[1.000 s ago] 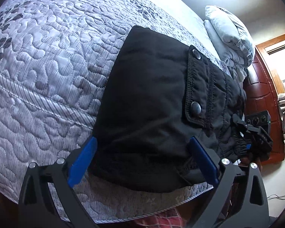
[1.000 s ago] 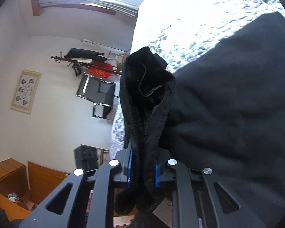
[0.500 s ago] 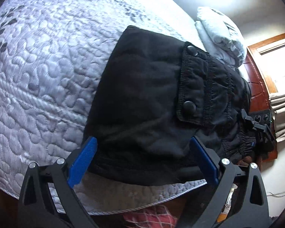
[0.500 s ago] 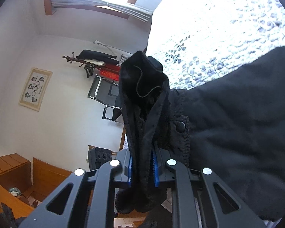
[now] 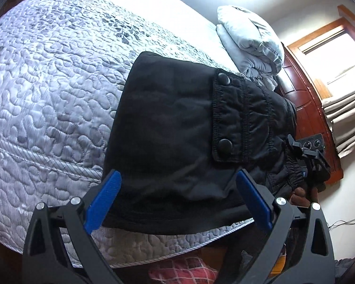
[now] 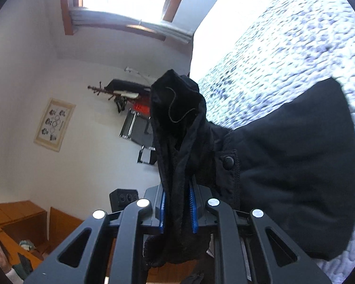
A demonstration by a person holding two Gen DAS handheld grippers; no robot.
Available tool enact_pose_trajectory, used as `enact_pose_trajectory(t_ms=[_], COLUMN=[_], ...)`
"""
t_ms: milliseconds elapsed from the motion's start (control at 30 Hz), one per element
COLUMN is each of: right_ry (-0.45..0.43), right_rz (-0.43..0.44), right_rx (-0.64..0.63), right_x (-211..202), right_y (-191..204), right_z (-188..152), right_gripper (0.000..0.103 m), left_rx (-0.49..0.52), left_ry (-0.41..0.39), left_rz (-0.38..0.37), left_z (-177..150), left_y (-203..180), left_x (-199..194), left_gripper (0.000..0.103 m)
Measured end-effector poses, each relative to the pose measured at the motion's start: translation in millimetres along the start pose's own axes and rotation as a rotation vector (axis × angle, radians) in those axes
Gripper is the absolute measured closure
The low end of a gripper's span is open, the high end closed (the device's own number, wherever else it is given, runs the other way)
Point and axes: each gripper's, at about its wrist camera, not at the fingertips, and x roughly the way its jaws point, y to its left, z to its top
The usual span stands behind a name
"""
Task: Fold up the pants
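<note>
Black pants [image 5: 172, 127] lie folded near the front edge of a bed with a grey quilted cover [image 5: 47, 82]; a pocket flap with two snap buttons [image 5: 224, 118] faces up. My left gripper [image 5: 177, 198] hovers above the near edge of the pants, jaws wide open, blue pads [image 5: 104, 198] clear of the cloth. In the right wrist view my right gripper [image 6: 177, 210] is shut on a bunched black end of the pants [image 6: 177, 123], lifted off the bed; the rest of the pants [image 6: 295, 165] trails to the right. The right gripper [image 5: 312, 158] also shows in the left wrist view, at the pants' right end.
Folded grey-white pillows [image 5: 250, 37] lie at the head of the bed. A dark red wooden headboard [image 5: 305, 108] and a curtained window [image 5: 336, 45] stand beyond. Red checked cloth [image 5: 184, 269] shows below the bed edge. A coat rack [image 6: 120, 92] and a chair [image 6: 135, 127] stand by the wall.
Both grippers have risen and drawn back from the bed. The right gripper has lifted its bunched end higher, so more quilt and the snap button show. The left jaws stay open.
</note>
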Motion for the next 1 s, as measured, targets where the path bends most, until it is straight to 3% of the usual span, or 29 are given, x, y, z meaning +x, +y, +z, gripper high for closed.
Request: enact_pose_trajectory(t_ms=[400,867,967,1000], right_ry=[-0.071,-0.104,-0.098,-0.098], right_rz=[-0.086,-0.119,-0.127,-0.137], right_rx=[0.105,0.245,0.240,0.236], right_x=[-39,-45,-47,-50], right_y=[-63,-141,-145,-143], right_z=[4,0,-3,-4], right_gripper=[0.087,0.087,0.078,0.063], left_rx=[0.029,0.069,0.072,0.074], left_ry=[0.081,0.107,0.117,0.116], left_rz=[0.077,0.133,0.154,0.163], left_z=[-3,-3,-5,-6], left_y=[-3,-11,-8,-7], left_x=[42,63,72,74], left_gripper=[0.006,0.006,0.006,0.006])
